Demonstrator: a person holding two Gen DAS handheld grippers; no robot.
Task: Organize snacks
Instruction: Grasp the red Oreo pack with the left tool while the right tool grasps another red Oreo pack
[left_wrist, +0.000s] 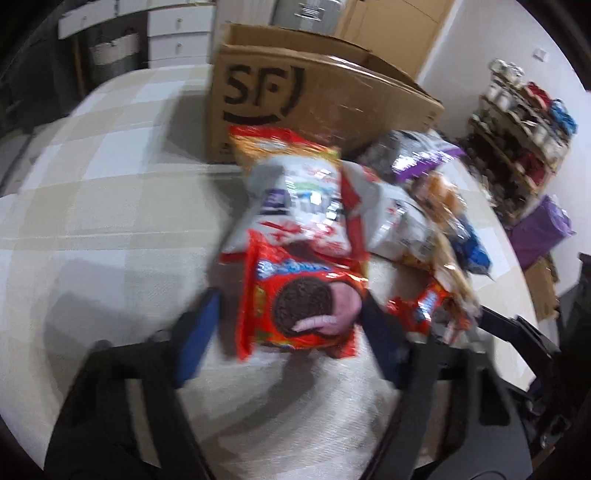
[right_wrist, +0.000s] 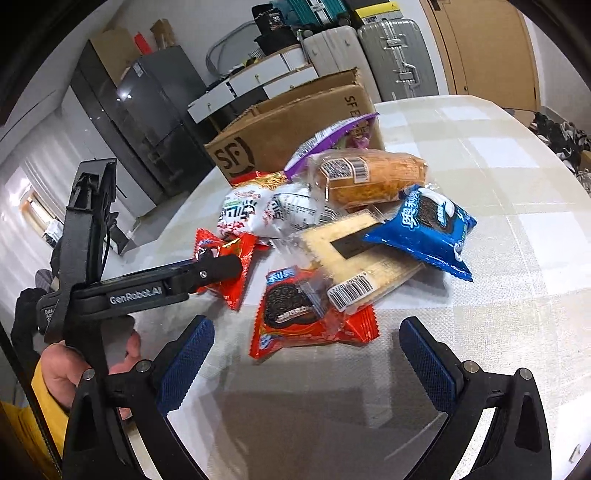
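Left claw (left_wrist: 288, 314) closing around a red cookie packet (left_wrist: 299, 302) at the near edge of the snack pile on the desk (left_wrist: 110, 221); pads beside the packet, contact blurred, grip uncertain. Right claw (right_wrist: 306, 354) apart, empty, near a 2nd red packet (right_wrist: 295, 317). Likely light, crinkly, slippery film with brittle biscuits inside: best pinched across the flat sides, gently. Overlapping white bag (left_wrist: 295, 206) pressing on its far end, liable to drag along. Open cardboard box (left_wrist: 314, 92) behind the pile.
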